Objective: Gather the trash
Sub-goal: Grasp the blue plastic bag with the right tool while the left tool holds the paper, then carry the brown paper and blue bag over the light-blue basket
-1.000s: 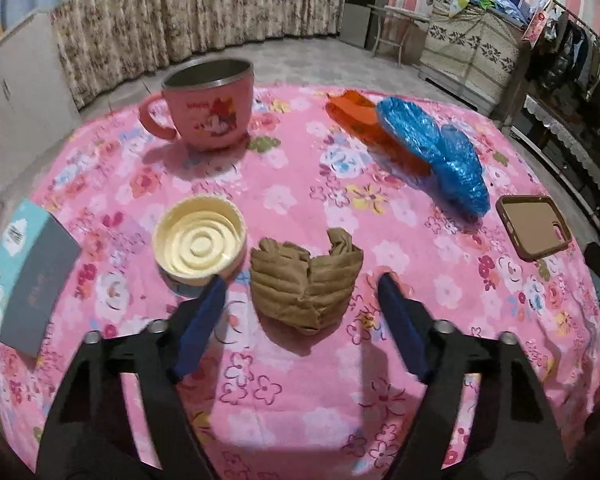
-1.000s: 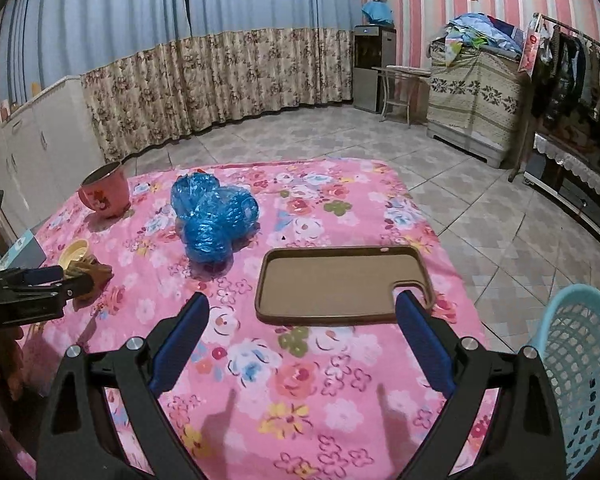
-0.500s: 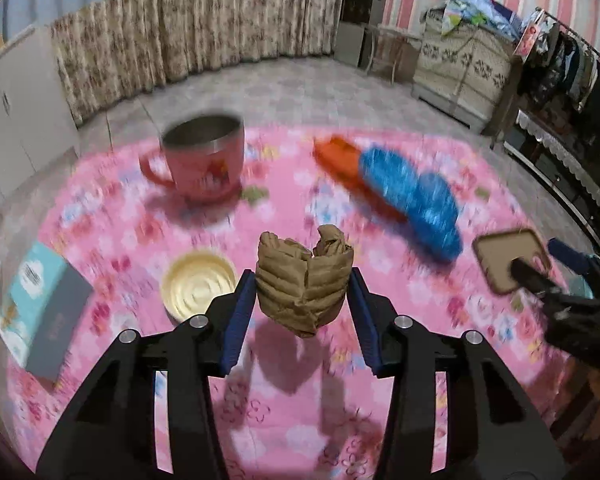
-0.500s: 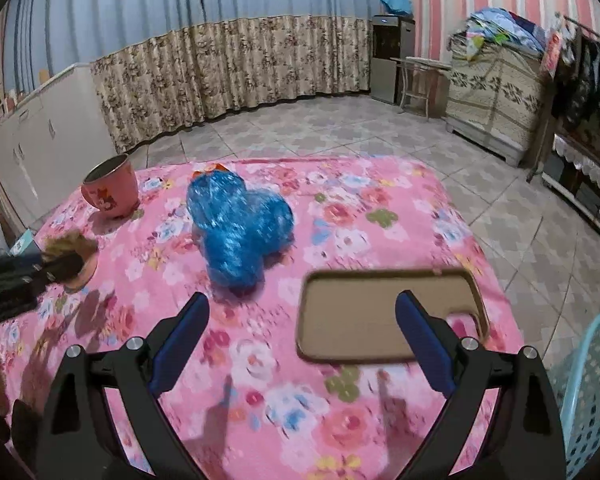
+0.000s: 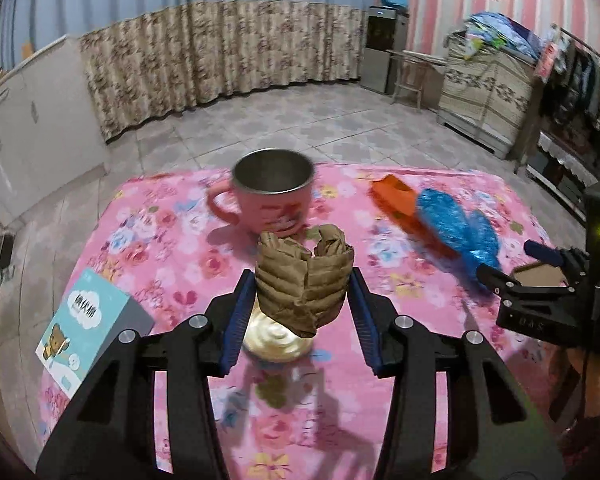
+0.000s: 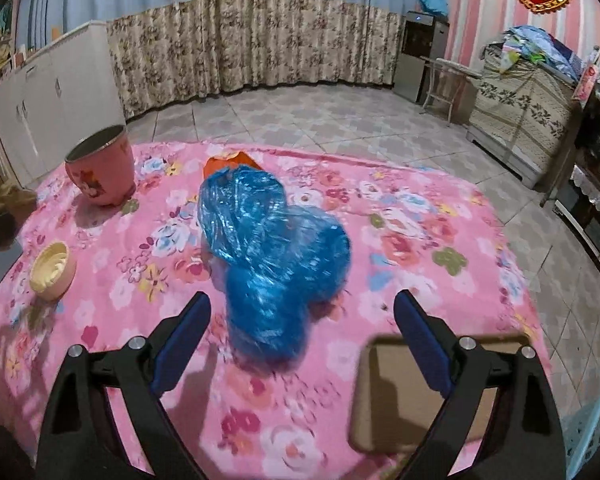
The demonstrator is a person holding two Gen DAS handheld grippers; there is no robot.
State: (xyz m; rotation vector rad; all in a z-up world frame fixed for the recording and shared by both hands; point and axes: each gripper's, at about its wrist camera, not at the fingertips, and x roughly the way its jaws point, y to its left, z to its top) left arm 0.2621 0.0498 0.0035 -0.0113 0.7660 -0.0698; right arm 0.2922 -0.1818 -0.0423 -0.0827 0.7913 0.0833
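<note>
My left gripper (image 5: 302, 288) is shut on a crumpled brown paper wad (image 5: 304, 280) and holds it above the pink flowered table (image 5: 172, 248). A crumpled blue plastic bag (image 6: 272, 256) lies mid-table, partly over an orange wrapper (image 6: 226, 162); both also show in the left wrist view, the bag (image 5: 456, 228) and the wrapper (image 5: 396, 196). My right gripper (image 6: 302, 336) is open and empty, its fingers either side of the bag's near end, just above the cloth. It shows at the right edge of the left wrist view (image 5: 540, 280).
A pink mug (image 5: 272, 196) stands at the far side. A cream round lid (image 6: 52, 270) lies near the left. A teal booklet box (image 5: 88, 320) sits at the left edge. A brown phone case (image 6: 424, 396) lies under my right finger. A light blue basket (image 6: 596, 432) stands off the table's right.
My left gripper closed on the paper wad and lifted it off the table. My right gripper moved left from the phone case toward the blue bag.
</note>
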